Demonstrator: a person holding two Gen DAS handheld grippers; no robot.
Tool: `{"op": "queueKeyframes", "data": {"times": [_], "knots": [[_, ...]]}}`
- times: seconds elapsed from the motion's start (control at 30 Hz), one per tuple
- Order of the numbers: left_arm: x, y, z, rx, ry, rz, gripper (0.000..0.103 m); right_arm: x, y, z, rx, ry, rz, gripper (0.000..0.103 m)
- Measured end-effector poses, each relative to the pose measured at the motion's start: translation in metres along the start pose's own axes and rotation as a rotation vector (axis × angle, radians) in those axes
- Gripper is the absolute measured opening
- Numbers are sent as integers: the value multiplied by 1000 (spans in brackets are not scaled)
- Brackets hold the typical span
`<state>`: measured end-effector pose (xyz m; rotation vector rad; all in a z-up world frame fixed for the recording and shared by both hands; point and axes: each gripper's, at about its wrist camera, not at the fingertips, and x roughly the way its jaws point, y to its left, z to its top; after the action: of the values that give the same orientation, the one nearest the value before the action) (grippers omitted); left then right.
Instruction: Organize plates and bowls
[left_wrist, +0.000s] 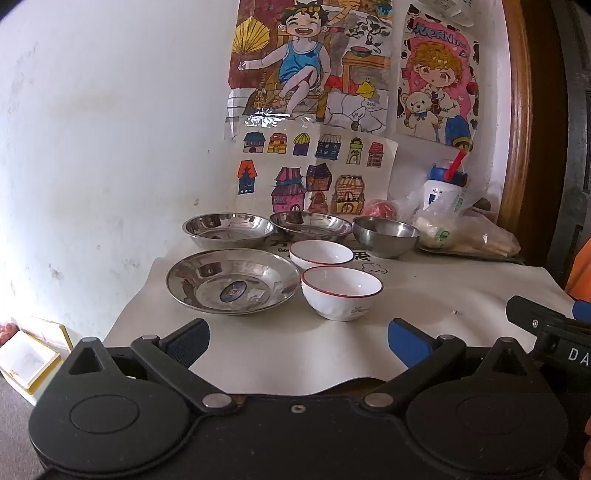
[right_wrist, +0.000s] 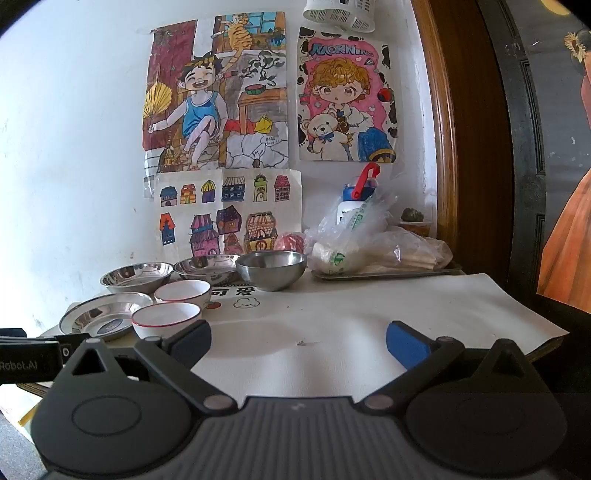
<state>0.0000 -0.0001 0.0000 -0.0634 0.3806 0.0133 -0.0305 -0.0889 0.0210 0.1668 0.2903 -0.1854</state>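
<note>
Starting out, by the look of it: nothing is being held and all the dishes are sitting loose on the desk (left_wrist: 443, 295), so the sorting seems not yet begun.

Left wrist view: the left tongs (left_wrist: 298, 341) are hovering spread wide and empty over the near edge of the desk. Straight ahead and near them the front white bowl (left_wrist: 341, 291) is sitting, with the big steel plate (left_wrist: 232, 280) just beside it to the left. Behind it the second white bowl (left_wrist: 320, 254) is standing, and along the back a left steel dish (left_wrist: 229, 230), a middle steel dish (left_wrist: 311, 225) and a deep steel bowl (left_wrist: 386, 235) are lining up. A part of the right tool is poking in at the right edge.

Right wrist view: the right tongs (right_wrist: 298, 345) are also spread wide, pinching nothing, pointing at bare desk. All dishes are lying to their left; the front white bowl is just beside the left finger (right_wrist: 192, 341), the deep steel bowl well apart at the back. A tray with plastic bags (right_wrist: 369, 240) is sitting back right.

Next move is likely calling for closing on a rim, probably the front white bowl, and stacking like with like.
</note>
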Motion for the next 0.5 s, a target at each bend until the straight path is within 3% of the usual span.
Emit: {"op": "queueKeyframes", "data": {"times": [0.5], "knots": [[-1,-2,0,-1,6,-7,102,0,0,0,-1,3,-1,103]]}}
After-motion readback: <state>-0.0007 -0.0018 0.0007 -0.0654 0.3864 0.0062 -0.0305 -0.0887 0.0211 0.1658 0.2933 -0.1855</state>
